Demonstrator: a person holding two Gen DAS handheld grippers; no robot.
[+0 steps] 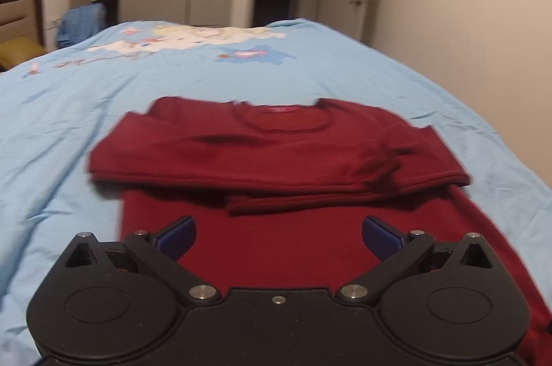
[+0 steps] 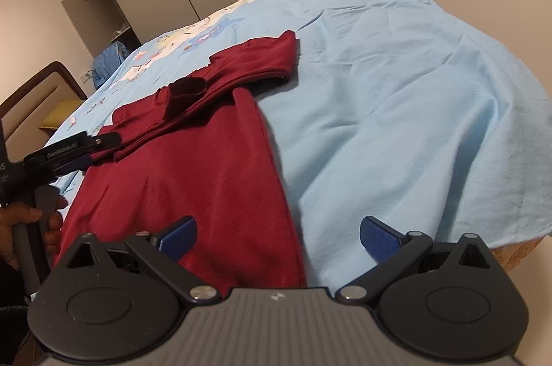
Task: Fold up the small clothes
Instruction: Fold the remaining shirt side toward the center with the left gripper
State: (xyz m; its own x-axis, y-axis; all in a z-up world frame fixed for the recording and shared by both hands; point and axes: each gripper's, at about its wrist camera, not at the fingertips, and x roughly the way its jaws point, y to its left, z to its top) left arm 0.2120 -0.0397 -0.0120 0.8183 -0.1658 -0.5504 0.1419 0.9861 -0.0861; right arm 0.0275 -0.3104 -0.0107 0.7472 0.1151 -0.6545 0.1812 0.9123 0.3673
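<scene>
While both jaws gape empty, left gripper [image 1: 278, 236] over dark red knit sweater [image 1: 276, 152], right gripper [image 2: 278, 236] at its five o'clock hem, light blue printed bedsheet [image 1: 86, 90] beneath.

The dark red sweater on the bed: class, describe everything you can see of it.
The dark red sweater looks like soft knit fabric, with a round neckline and a small label inside it. It lies flat on the light blue bedsheet, neck at the far end. Both sleeves are folded across the chest, overlapping in a band; the lower body lies unfolded, towards the cameras. Nothing grips it: both sets of jaws stand open.
</scene>
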